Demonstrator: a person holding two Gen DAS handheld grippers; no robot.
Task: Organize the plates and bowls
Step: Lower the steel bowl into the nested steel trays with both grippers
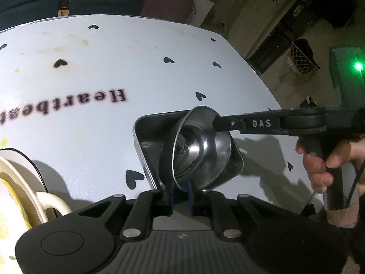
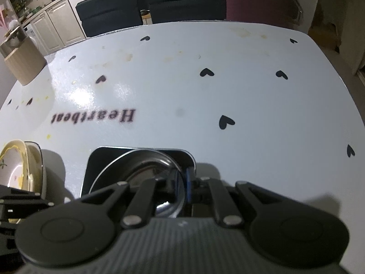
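White tabletop [image 2: 228, 96] printed with black hearts and the word "Heartbeat" fills both views, dark chairs [image 2: 109, 6] behind it. Near its front edge sits a square tin [image 1: 146, 134], and a steel bowl [image 1: 200, 150] is tilted on edge inside it. Left gripper [image 1: 181, 190] pinches the bowl's near rim, fingers narrow. Right gripper [image 2: 182, 185] is clamped on the opposite rim, fingers also narrow, with a hand [image 1: 324, 159] on its handle. Left of the tin, cream dishes [image 2: 20, 164] lean together on the table.
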